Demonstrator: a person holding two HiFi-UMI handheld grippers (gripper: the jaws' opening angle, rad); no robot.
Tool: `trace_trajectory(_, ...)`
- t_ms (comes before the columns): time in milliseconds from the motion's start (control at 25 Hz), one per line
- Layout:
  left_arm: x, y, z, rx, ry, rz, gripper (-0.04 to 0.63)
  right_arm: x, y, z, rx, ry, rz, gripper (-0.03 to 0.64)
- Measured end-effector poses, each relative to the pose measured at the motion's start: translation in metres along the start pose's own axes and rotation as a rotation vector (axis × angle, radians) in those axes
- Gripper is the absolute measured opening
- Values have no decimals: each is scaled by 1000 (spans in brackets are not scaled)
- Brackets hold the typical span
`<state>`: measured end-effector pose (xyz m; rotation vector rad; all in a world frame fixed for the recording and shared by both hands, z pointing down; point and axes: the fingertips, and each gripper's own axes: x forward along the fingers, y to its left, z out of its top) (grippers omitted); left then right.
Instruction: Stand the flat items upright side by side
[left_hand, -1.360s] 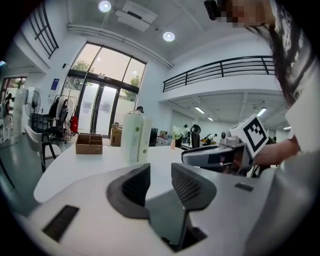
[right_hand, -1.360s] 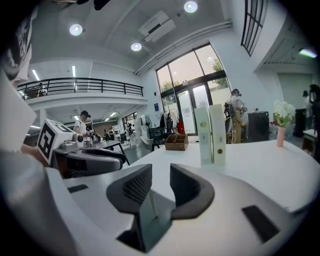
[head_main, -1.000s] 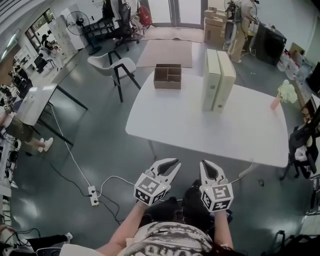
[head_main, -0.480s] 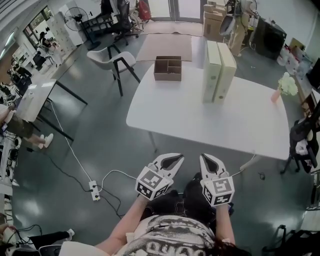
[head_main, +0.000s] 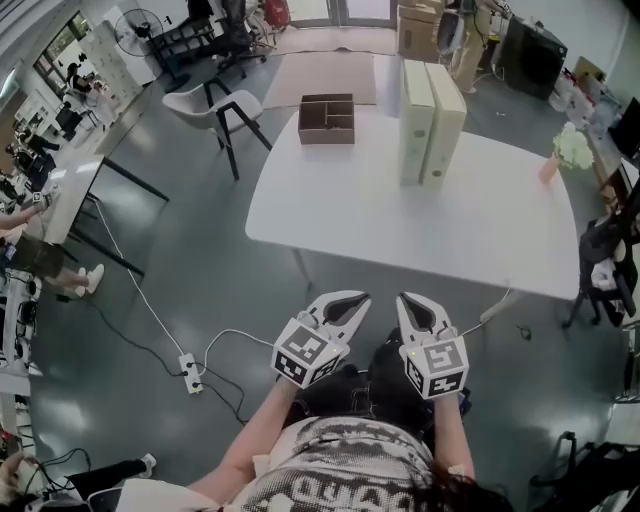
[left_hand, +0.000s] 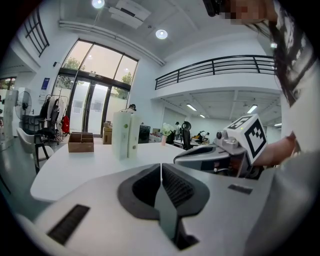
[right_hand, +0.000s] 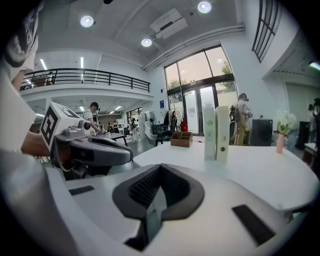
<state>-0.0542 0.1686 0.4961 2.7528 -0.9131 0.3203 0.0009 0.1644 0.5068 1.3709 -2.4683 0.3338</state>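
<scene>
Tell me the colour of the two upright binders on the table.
Pale cream, both binders alike; the head view shows it best.

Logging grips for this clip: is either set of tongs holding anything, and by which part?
Nothing is held: left tongs and right tongs are both shut and empty, short of the table.

Your head camera looks steeply down from well back of the worktop (head_main: 400, 220), while the cameras on your left hand-held gripper (head_main: 361, 297) and right hand-held gripper (head_main: 404, 298) face it low and level, all sharing the two upright binders (head_main: 420, 110).
</scene>
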Motion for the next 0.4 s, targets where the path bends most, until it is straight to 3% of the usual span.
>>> trace_trajectory(400, 3, 9, -3, -2, 17, 17, 18, 9, 0, -2, -22, 16, 10, -6)
